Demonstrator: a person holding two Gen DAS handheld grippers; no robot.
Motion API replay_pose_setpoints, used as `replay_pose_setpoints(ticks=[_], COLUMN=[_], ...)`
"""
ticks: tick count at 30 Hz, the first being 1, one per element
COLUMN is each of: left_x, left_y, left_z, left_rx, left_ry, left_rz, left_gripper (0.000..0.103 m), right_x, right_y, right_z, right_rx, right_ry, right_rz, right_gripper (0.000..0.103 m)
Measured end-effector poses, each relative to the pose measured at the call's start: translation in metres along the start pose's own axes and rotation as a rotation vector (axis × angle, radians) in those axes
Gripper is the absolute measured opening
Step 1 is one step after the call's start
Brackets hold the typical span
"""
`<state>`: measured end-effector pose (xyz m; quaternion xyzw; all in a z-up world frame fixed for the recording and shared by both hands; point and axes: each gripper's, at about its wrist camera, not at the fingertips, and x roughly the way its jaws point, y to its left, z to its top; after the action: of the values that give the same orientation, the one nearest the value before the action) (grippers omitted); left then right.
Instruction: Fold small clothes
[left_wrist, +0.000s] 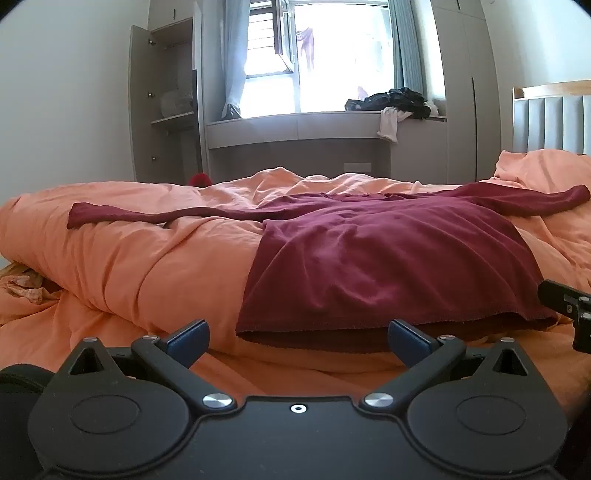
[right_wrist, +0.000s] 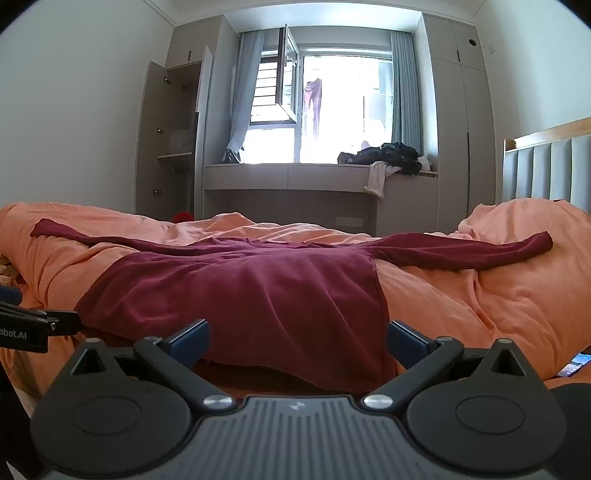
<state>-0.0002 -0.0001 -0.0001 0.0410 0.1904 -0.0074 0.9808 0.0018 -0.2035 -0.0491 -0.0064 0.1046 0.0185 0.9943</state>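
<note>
Maroon fabric fills the middle of my left wrist view: a long-sleeved top (left_wrist: 388, 258) lies spread flat on the orange duvet (left_wrist: 147, 258), its hem toward me and both sleeves stretched out sideways, one reaching far left, the other far right toward the pillow (left_wrist: 543, 166). My left gripper (left_wrist: 298, 338) is released, its blue-padded fingers (left_wrist: 188, 338) spread wide with nothing between them. It sits just short of the hem, over the duvet, at the top's near left corner. At the right edge a black piece of my other gripper pokes into view, near the hem's right corner. Behind the bed stand a window (left_wrist: 332, 55) with pale curtains, a sill bench carrying a heap of dark clothes (left_wrist: 399, 99) with a white garment hanging over its edge, and a cabinet (left_wrist: 166, 103) with its door swung open. A padded headboard (left_wrist: 554, 122) shows at far right.

From the right wrist view, the same top (right_wrist: 258, 295) drapes over the bulge of the duvet (right_wrist: 480, 302), its hem hanging close in front of me. My right gripper (right_wrist: 299, 339) is also released, fingers (right_wrist: 410, 341) wide apart; the hem's right part lies in line between them, but I cannot tell whether the pads touch the cloth. My left gripper (right_wrist: 33, 325) shows as a black body at the left edge, beside the hem's other corner. A phone (right_wrist: 576, 363) with a lit screen lies on the duvet at lower right. The window (right_wrist: 343, 107), bench, dark clothes (right_wrist: 388, 153) and headboard (right_wrist: 554, 166) appear again beyond the bed.
</note>
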Motion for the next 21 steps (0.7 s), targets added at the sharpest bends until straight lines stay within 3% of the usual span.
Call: replay_pose_setpoints(ticks=[21], left_x=[0.0003], left_y=[0.0027], left_z=[0.0011], left_rx=[0.010], left_ry=[-0.002], left_rz=[0.015], left_gripper=[0.103], right_x=[0.0018], right_y=[-0.0005], right_z=[-0.0002], right_rx=[0.006], right_ry=[0.000], right_rz=[0.008], right_gripper=[0.103])
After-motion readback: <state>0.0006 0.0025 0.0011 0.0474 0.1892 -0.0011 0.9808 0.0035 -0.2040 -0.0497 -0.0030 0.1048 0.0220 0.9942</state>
